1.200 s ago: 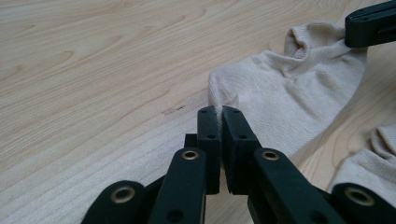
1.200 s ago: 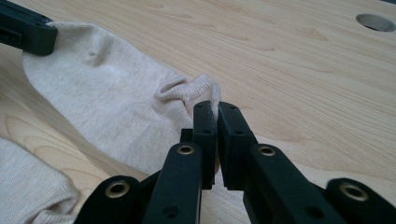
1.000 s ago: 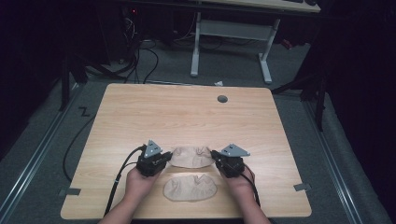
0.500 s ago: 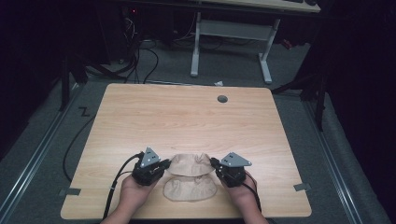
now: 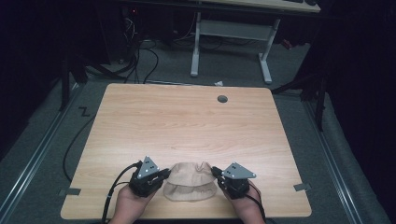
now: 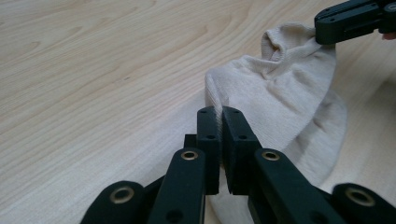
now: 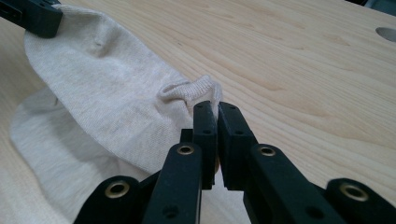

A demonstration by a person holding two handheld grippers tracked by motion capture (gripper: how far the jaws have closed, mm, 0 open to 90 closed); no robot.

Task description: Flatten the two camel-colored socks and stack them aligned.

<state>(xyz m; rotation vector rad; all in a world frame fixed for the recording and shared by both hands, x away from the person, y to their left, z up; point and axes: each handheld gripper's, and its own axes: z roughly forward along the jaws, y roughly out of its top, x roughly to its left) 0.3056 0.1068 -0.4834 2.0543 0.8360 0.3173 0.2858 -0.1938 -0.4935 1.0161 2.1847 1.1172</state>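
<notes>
Currently both grippers are clamped on the upper beige sock [image 5: 189, 173]: left gripper [image 6: 218, 114] pinches its thin edge, right gripper [image 7: 215, 109] pinches the ribbed cuff [image 7: 189, 88]. It sits at the near edge of the table [image 5: 187, 121], between the hands, draped over a second sock [image 5: 189, 193] lying flat beneath. Judgement: light, limp knit, no stiffness, will sag and fold between grips; edges and cuff are the sensible hold points, two ends kept taut. Versus a second ago: the two socks lay apart, one farther out; now the far one has been dragged back and stacked onto the near one, and both grippers have moved nearer the person.
</notes>
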